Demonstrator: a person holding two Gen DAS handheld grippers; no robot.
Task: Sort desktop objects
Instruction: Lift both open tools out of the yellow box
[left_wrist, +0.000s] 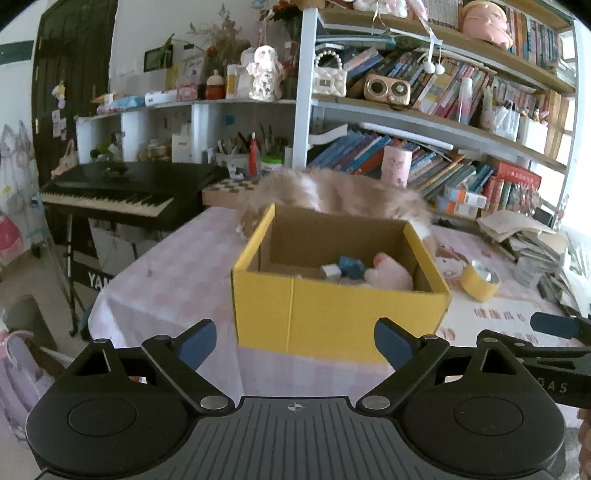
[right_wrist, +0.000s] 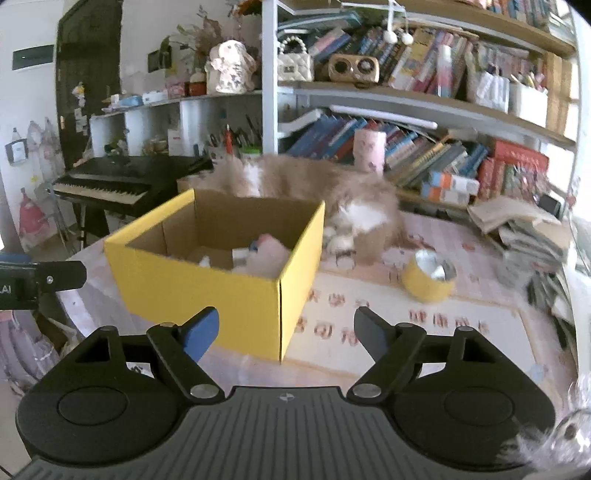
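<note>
Left gripper level, fingers wide apart, empty, facing yellow box, right gripper likewise spread, empty

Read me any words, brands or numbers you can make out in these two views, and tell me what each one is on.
"YA", cut off: white letters below the black keyboard.
"OAS", partly hidden: right gripper's arm at the left view's edge.
"LAI", cut off: left gripper's arm at the right view's edge.
Red Chinese characters on the table mat: too blurred to read.
Book spines on the shelves: too small to read.
</note>
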